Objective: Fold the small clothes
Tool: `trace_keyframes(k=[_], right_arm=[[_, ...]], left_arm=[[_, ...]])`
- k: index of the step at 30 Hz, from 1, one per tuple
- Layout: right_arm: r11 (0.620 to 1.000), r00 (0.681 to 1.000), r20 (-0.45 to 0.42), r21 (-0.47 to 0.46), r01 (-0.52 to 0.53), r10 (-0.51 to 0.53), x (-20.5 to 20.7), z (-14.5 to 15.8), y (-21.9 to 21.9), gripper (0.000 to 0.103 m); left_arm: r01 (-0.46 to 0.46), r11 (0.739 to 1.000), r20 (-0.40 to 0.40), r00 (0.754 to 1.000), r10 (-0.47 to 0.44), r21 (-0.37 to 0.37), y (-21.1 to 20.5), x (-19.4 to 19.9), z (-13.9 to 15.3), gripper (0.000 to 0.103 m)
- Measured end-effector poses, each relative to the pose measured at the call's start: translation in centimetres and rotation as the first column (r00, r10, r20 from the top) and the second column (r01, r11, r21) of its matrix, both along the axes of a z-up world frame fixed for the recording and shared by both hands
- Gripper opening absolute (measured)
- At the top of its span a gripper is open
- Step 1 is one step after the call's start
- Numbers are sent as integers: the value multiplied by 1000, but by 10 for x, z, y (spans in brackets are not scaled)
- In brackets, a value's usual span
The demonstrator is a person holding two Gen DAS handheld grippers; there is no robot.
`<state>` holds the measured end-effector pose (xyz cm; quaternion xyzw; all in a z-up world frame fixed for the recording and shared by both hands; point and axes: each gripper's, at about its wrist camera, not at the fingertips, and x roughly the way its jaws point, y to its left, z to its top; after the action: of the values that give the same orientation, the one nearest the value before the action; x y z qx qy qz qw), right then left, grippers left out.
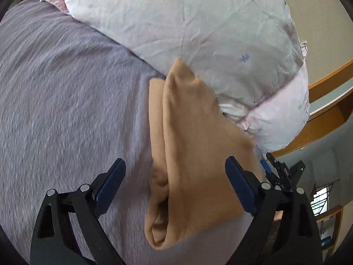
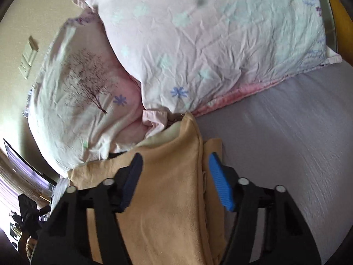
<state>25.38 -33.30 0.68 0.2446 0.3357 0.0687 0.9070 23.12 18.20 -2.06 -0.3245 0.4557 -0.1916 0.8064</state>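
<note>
A tan folded garment lies on the lilac bed sheet, its far end against the pillows. In the left wrist view my left gripper is open, its blue-padded fingers astride the garment just above it. The right gripper's tip shows at the garment's right edge. In the right wrist view the garment fills the lower middle, and my right gripper is open with its fingers spread above the cloth, holding nothing.
Two floral white-pink pillows lie at the bed's head. A wooden bed frame and beige wall stand to the right in the left view. Bare sheet lies beside the garment.
</note>
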Motion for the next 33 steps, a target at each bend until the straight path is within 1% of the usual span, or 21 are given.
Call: trace_keyframes(k=[3, 4, 6, 7, 8, 9, 10, 11, 12, 14, 17, 20, 22, 23, 24, 26, 27, 29, 31, 32, 33], right_arm=[[999, 1000, -24, -43, 8, -9, 9, 3, 5, 58], [999, 1000, -25, -40, 2, -3, 6, 4, 4, 58], [1000, 1000, -15, -10, 7, -7, 0, 1, 0, 64], [1000, 1000, -8, 11, 12, -12, -3, -1, -4, 69], [999, 1000, 8, 47, 20, -20, -7, -4, -10, 71], [997, 1000, 12, 73, 28, -29, -9, -7, -14, 72], [994, 999, 6, 99, 36, -37, -10, -11, -19, 72], [991, 999, -2, 131, 39, -39, -10, -14, -24, 72], [988, 999, -3, 149, 40, -40, -10, -15, -27, 72], [985, 999, 23, 168, 43, -48, -13, -12, -33, 72], [982, 995, 78, 181, 45, -60, -22, -1, -39, 72], [978, 990, 123, 202, 48, -74, -29, 8, -45, 72], [976, 986, 145, 209, 56, -87, -33, 12, -50, 72], [975, 984, 154, 212, 61, -95, -35, 12, -52, 72], [975, 982, 158, 214, 66, -102, -36, 12, -55, 72], [975, 981, 161, 212, 69, -104, -37, 10, -59, 72], [976, 983, 151, 205, 76, -108, -36, 8, -62, 72], [976, 985, 131, 203, 86, -114, -34, 3, -68, 72], [976, 984, 122, 191, 106, -130, -35, 2, -76, 72], [976, 982, 127, 184, 116, -140, -37, 3, -79, 72], [976, 980, 135, 182, 121, -147, -39, 4, -81, 72]], left_arm=[[40, 999, -19, 999, -40, 18, -8, -14, -8, 92], [39, 999, -5, 999, -39, 31, -11, -16, -7, 92], [55, 998, 1, 998, -55, 33, -19, -16, -6, 92], [54, 998, 1, 999, -54, 27, -22, -15, -6, 91], [55, 998, -5, 998, -55, 7, -23, -14, -8, 73], [44, 999, -27, 999, -45, -11, -26, -13, -12, 64], [19, 1000, -27, 999, -19, -7, -24, -12, -11, 59], [22, 1000, -48, 999, -23, -17, -26, -10, -14, 34], [14, 999, -67, 998, -17, -42, -24, -10, -18, 22], [-13, 994, -59, 998, 6, -112, -22, -13, -14, 18], [-1, 987, 17, 1000, 4, -163, -33, -17, 15, 16], [110, 979, 139, 987, -86, -172, -81, -14, 63, 15], [217, 966, 210, 960, -184, -141, -131, -8, 90, 15], [266, 956, 230, 945, -233, -124, -158, -4, 97, 15], [326, 939, 235, 926, -294, -109, -195, 2, 100, 15], [406, 911, 212, 899, -384, -73, -251, 11, 92, 15], [447, 894, 179, 882, -436, -28, -285, 16, 82, 16], [521, 848, 60, 847, -527, 92, -344, 22, 55, 17], [559, 814, -18, 826, -564, 159, -369, 20, 36, 18], [564, 811, -9, 822, -570, 157, -370, 16, 35, 20], [573, 811, 35, 814, -580, 116, -361, 11, 39, 21]])
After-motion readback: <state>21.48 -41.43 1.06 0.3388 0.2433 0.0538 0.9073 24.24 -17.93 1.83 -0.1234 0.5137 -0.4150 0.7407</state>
